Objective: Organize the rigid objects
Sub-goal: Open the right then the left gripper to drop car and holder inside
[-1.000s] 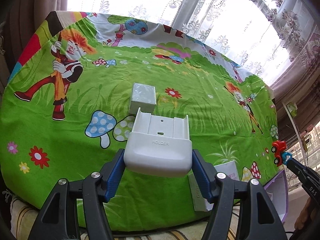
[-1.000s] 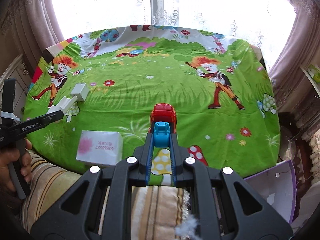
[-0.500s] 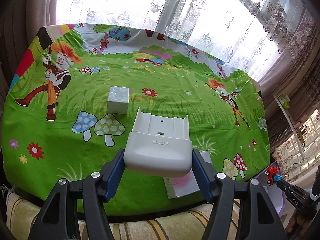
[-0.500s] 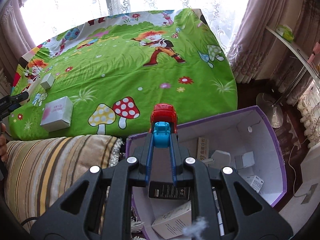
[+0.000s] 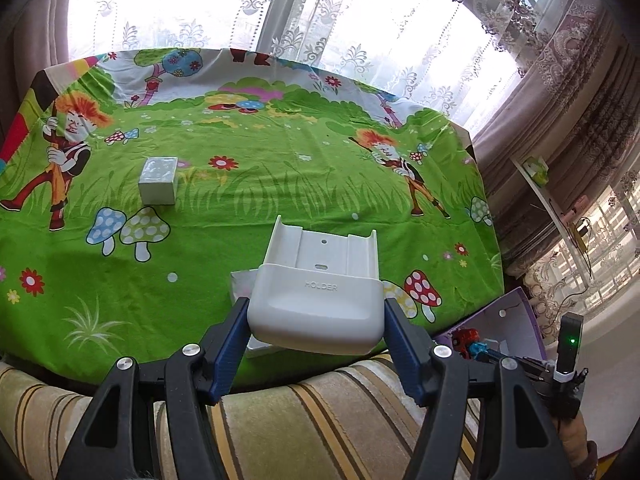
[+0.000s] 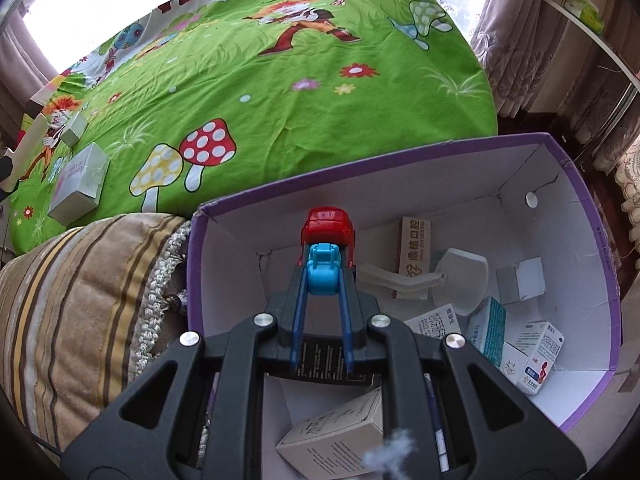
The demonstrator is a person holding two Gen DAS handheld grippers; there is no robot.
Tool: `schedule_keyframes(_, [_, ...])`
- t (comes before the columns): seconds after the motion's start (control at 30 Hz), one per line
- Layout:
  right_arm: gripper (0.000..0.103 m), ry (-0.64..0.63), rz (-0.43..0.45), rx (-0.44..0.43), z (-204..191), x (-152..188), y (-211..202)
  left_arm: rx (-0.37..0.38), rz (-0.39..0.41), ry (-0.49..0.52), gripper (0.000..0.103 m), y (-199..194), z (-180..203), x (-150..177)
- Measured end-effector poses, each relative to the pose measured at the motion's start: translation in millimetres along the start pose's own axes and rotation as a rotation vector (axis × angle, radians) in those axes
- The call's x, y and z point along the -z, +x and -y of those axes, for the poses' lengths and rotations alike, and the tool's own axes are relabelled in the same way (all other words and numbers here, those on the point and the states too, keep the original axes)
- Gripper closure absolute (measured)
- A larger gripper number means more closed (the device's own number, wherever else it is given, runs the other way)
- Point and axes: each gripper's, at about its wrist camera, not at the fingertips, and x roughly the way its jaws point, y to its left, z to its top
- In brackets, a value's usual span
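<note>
My left gripper (image 5: 316, 320) is shut on a white plastic holder (image 5: 316, 300) and holds it above the near edge of the green cartoon cloth (image 5: 280, 184). My right gripper (image 6: 322, 276) is shut on a red and blue toy car (image 6: 326, 240) and holds it over the open purple box (image 6: 580, 200), which has several small cartons inside. The toy car (image 5: 466, 338) and box (image 5: 516, 312) also show low right in the left wrist view. A small grey box (image 5: 158, 180) and a flat white box (image 6: 78, 182) lie on the cloth.
A striped cushion (image 6: 80, 300) lies between the cloth's edge and the purple box. Curtains and a bright window (image 5: 360, 20) stand behind the table. A shelf (image 5: 560, 200) runs along the right.
My right gripper has carried the toy car from above the cloth to over the purple box. My left gripper has drawn back and to the right with the holder.
</note>
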Motion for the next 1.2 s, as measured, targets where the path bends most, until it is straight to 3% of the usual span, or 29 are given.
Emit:
schedule_keyframes(0.47, [0.081,-0.019,-0.145,-0.071,7,7,51,0.053,-0.052,0.083,0.038,7,53,14])
schedule_keyframes(0.53, [0.077,-0.003,-0.129,-0.066,12,7,45,0.065,-0.060,0.097,0.038,8,61,17])
schedule_keyframes(0.7, [0.047,0.048,-0.057,-0.033,32,11,14,0.105,-0.089,0.133,0.038,12,84,24])
schedule_keyframes(0.9, [0.039,0.098,0.006,0.044,59,25,-20,0.184,-0.143,0.182,0.038,17,117,37])
schedule_keyframes(1.2, [0.033,0.166,0.079,0.070,85,39,-62,0.290,-0.213,0.267,0.038,19,166,62])
